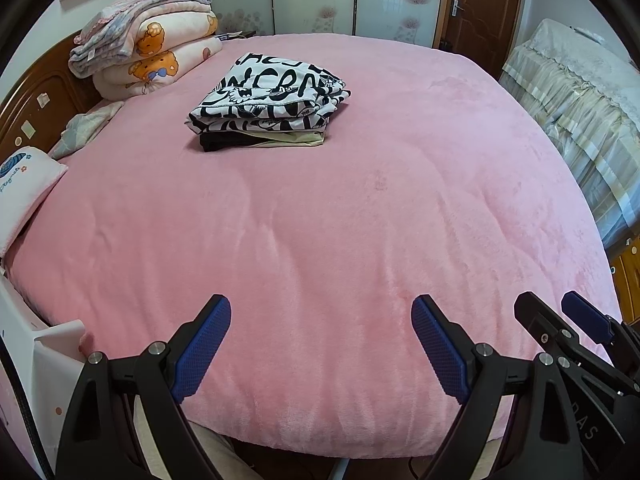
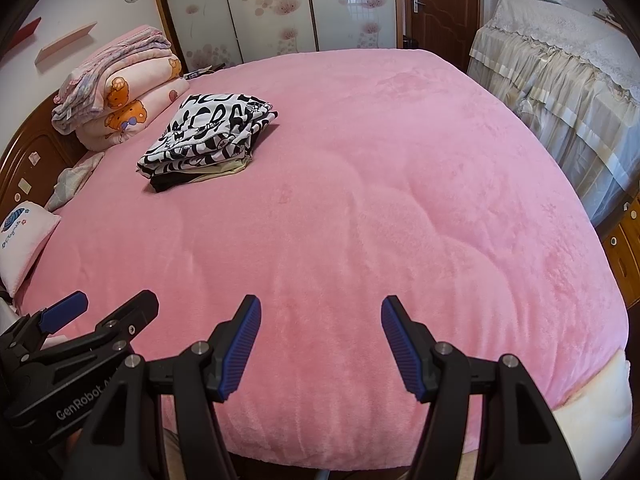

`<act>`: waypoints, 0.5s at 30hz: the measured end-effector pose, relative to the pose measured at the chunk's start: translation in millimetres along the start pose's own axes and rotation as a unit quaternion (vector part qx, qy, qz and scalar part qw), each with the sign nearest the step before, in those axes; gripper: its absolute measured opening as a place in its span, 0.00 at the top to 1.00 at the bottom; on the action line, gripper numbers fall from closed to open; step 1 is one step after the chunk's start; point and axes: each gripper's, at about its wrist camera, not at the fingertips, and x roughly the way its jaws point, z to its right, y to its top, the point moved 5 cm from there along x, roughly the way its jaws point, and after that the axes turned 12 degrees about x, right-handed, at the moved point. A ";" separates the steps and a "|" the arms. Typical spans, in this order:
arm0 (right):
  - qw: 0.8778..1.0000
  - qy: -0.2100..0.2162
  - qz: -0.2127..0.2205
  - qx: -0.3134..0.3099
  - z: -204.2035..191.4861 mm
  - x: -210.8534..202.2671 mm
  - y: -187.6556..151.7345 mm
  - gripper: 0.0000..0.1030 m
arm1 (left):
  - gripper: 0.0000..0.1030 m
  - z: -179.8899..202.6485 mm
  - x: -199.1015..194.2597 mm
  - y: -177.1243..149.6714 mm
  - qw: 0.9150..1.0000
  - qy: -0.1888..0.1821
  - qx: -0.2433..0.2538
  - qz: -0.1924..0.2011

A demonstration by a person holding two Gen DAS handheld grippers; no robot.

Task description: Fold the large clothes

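Both grippers hang at the near edge of the bed, at the bottom of each frame, and neither holds anything. Left gripper (image 1: 321,322) has its jaws spread wide over bare pink blanket (image 1: 320,240); right gripper (image 2: 321,322) is likewise spread wide, just beside the left one. Nothing lies between the fingers or under them.

Farther up, left of centre, sits the stack (image 1: 269,104) of folded clothes: a black-and-white printed piece on top, a pale one and a black one beneath, edges fairly square. Beyond it, in the upper left, folded quilts (image 1: 152,48) rest against the headboard.

I judge the fold in hand to be finished and the stack set aside. No loose garment shows in either view, so my next move calls for fetching one from out of frame and spreading it flat on the open blanket in front of me.
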 end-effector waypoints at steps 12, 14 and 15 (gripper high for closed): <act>1.000 -0.001 0.000 -0.001 -0.2 0.9 0.3 0.39 | 0.12 -0.4 -0.8 -1.4 1.000 0.004 0.002 0.001; 1.000 0.000 -0.001 -0.001 -0.5 0.7 0.4 0.39 | 0.13 0.2 -0.9 -1.2 1.000 0.004 0.002 0.001; 1.000 -0.001 -0.001 -0.001 -0.4 0.9 0.2 0.39 | 0.13 0.4 -1.2 -1.4 1.000 0.004 0.002 0.001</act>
